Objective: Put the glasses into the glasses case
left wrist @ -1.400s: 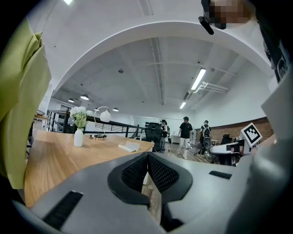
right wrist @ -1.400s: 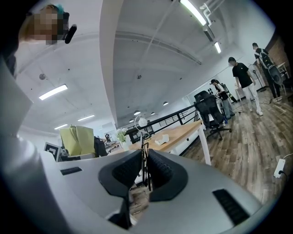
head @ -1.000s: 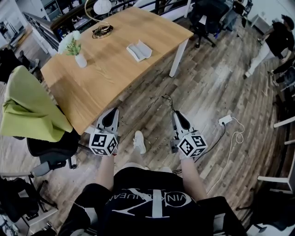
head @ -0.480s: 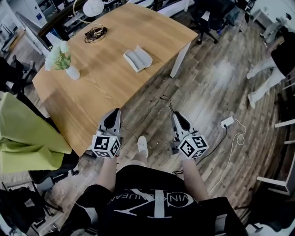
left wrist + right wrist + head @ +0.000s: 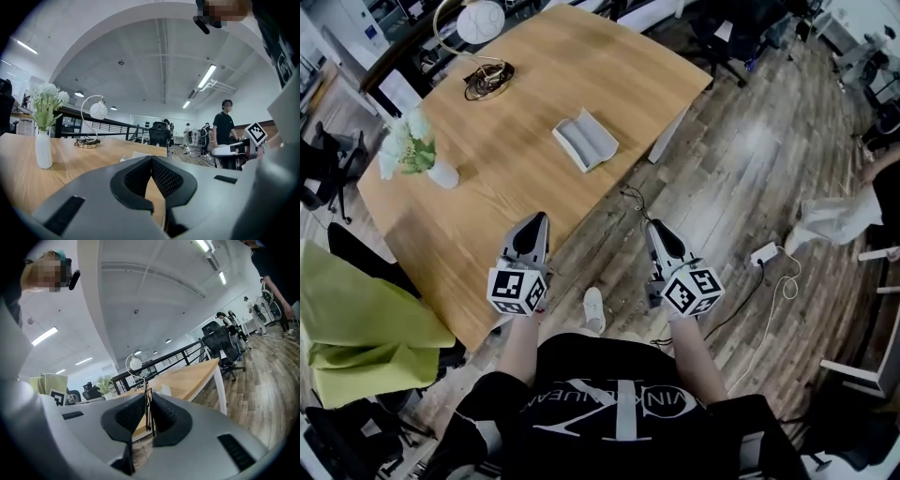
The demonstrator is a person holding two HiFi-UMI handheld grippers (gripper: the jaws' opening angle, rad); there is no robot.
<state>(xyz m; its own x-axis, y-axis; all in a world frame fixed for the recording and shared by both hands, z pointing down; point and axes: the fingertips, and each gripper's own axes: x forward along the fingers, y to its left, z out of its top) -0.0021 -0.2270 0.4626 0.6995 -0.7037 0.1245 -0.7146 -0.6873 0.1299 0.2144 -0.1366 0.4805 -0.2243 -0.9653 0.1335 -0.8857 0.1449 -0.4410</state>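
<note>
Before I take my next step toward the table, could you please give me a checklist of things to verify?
1. Glasses clamped in the right hand-held gripper: ok.
2. Glasses case lying open on the table: ok.
3. Left hand-held gripper empty, jaws together: ok.
4. Case within reach: probably not ok, it lies well ahead of both grippers.
5. Glasses lenses intact: cannot tell.

The bench (image 5: 487, 211) now lies closer in, its near corner down at 7 o'clock, and the left tool (image 5: 534, 222) now points over the wood rather than at the bench's edge. The green-draped chair (image 5: 366, 328) drops from 9 to 8 o'clock. The walking person (image 5: 848, 211) shifts from 2 o'clock to the 3 o'clock edge.
</note>
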